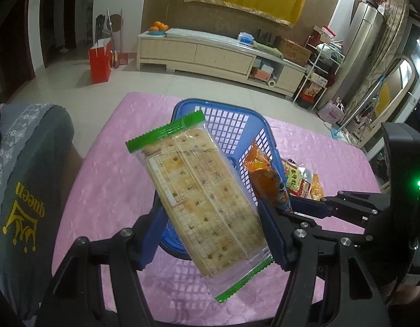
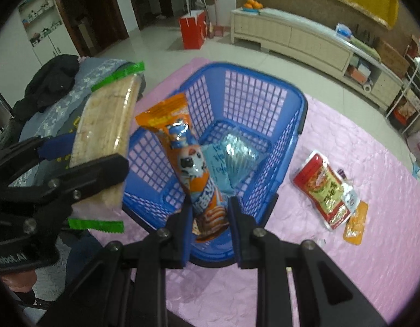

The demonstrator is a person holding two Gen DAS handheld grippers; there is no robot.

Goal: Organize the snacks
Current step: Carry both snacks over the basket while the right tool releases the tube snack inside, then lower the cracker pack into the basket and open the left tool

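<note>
My left gripper is shut on a clear cracker pack with green ends, held over the near rim of the blue basket. The same cracker pack shows edge-on at the left of the right wrist view, left of the blue basket. My right gripper is shut on an orange wafer stick pack, tilted above the basket's near side. That orange pack also appears in the left wrist view. Pale blue and silver packets lie on the basket floor.
The basket stands on a pink quilted table cover. A red and yellow snack bag and a small orange packet lie to the basket's right. A grey cushion borders the table's left. A cabinet stands beyond.
</note>
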